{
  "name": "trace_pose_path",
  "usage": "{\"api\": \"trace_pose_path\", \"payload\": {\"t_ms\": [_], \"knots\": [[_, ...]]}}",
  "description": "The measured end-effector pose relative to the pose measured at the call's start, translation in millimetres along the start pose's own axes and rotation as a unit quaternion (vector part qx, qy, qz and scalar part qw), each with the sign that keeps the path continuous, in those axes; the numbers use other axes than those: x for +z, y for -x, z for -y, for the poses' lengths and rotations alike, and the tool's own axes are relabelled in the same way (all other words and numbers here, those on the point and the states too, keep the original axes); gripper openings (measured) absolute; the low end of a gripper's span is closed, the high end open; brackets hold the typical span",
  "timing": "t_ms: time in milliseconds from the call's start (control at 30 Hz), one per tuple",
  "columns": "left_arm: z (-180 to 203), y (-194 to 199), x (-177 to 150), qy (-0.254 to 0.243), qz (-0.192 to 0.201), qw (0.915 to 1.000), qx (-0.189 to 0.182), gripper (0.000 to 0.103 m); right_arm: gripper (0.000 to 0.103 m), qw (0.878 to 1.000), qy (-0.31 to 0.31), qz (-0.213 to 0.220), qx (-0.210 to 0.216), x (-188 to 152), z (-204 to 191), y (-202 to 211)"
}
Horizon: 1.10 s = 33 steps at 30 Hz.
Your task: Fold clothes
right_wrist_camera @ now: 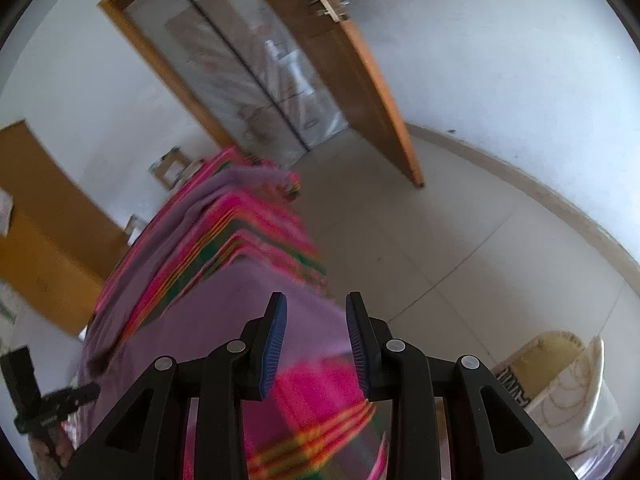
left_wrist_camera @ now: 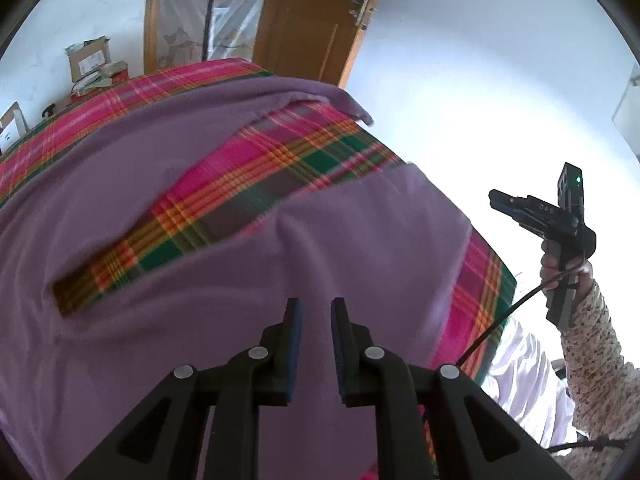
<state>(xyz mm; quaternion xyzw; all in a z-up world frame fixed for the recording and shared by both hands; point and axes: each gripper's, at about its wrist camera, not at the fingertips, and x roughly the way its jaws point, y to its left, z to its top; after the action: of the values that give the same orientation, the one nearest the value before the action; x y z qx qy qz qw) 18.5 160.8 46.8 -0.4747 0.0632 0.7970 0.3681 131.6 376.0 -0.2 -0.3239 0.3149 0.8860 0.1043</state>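
Left gripper [left_wrist_camera: 316,308]: jaws slightly parted, empty, above purple garment [left_wrist_camera: 248,264] spread on plaid-covered table [left_wrist_camera: 256,176]. Right gripper [right_wrist_camera: 316,304]: parted wider, empty, at the table's edge. Garment looks soft, light, limp; best pinched at hem or sleeve edge.

Both wrist views look steeply down along their fingers: the left close over the purple garment [left_wrist_camera: 200,208], the right from beyond its edge, sharing that cloth and the open door [right_wrist_camera: 360,80].
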Motion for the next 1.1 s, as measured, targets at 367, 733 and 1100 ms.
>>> {"api": "trace_pose_path", "payload": {"t_ms": [367, 733, 1100], "knots": [[50.1, -16.7, -48.4, -0.082, -0.042, 0.9953, 0.029, 0.023, 0.040, 0.995, 0.100, -0.032, 0.000, -53.4, -31.1, -3.1], [68.8, -29.8, -47.8, -0.117, -0.054, 0.9890, 0.073, 0.026, 0.047, 0.979, 0.197, -0.028, 0.047, -75.9, -61.2, 6.0], [95.9, -34.4, -50.3, -0.164, -0.064, 0.9821, 0.067, 0.027, 0.049, 0.966, 0.233, -0.004, 0.110, -68.5, -31.5, 107.4]]}}
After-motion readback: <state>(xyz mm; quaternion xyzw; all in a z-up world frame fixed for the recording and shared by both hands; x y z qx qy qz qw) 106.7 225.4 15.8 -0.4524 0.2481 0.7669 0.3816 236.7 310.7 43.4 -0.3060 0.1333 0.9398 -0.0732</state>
